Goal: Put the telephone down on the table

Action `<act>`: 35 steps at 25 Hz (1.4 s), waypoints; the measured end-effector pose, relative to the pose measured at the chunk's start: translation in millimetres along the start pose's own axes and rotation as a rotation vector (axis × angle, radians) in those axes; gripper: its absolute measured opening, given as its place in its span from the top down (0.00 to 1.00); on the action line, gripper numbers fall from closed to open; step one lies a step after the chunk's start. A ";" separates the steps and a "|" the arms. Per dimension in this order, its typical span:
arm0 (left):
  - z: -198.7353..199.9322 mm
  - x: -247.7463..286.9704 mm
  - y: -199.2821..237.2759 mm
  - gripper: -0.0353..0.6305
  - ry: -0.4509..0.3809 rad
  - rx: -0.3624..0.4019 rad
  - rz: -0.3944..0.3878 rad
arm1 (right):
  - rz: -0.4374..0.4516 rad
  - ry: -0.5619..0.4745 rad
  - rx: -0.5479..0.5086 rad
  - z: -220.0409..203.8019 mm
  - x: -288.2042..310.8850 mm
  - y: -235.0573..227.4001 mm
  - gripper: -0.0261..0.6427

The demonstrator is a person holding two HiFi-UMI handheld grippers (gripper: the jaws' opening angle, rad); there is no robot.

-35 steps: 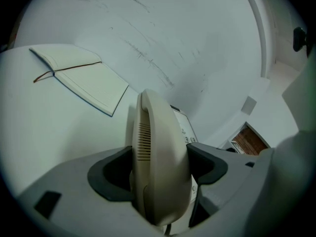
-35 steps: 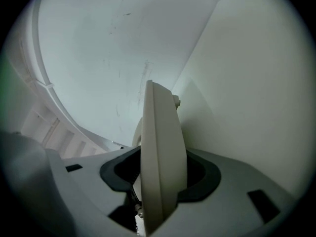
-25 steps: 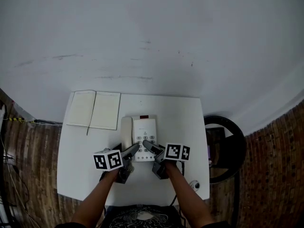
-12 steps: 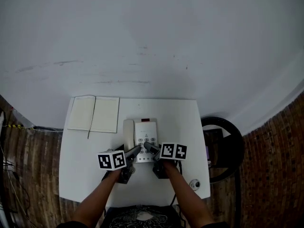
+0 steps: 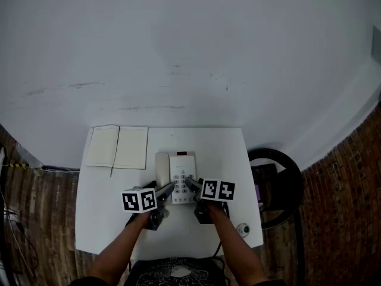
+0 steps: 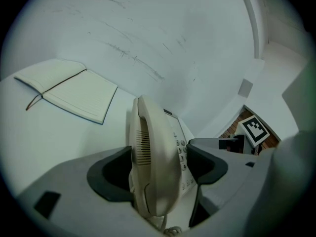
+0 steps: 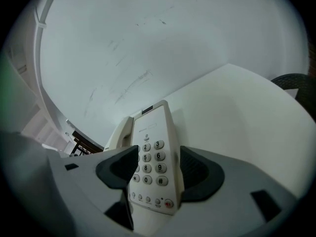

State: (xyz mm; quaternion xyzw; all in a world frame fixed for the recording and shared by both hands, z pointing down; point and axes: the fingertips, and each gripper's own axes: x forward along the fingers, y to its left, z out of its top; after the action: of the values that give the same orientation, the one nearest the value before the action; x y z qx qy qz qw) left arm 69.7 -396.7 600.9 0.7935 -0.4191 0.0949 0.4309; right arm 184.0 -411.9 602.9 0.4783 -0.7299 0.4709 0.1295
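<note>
A cream corded telephone [image 5: 177,177] lay at the centre of the white rectangular worktop [image 5: 107,219]. The left tool [image 5: 169,187] loosely straddled its handset [image 6: 150,152]. The right tool [image 5: 189,182], jaws just narrowing, straddled the keypad [image 7: 150,164] unclenched. Release seemed underway; next, both needed drawing back toward six o'clock.

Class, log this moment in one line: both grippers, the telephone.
left gripper: jaws straddle handset of cream corded telephone, grip unclear | right gripper: jaws just closing around keypad, grip unclear | white rectangular table beneath

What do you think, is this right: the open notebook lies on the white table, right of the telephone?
Not quite: the side is wrong. The open notebook lies on the white table, left of the telephone, as the head view shows.
</note>
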 end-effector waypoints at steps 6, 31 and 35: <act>21.0 -22.0 -14.1 0.42 -0.034 0.072 0.000 | -0.001 -0.070 -0.064 15.7 -29.3 12.6 0.58; 128.0 -179.4 -58.6 0.82 -0.469 0.406 0.169 | 0.074 -0.480 -0.485 88.4 -151.4 101.8 0.93; 128.7 -184.9 -58.2 0.92 -0.494 0.420 0.197 | 0.066 -0.503 -0.498 90.6 -153.2 102.4 0.96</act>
State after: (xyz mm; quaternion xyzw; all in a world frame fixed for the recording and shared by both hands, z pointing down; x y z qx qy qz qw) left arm -30.6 -370.9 392.5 0.8197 -0.5567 0.0252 0.1320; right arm 201.6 -386.9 399.9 0.5092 -0.8464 0.1498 0.0433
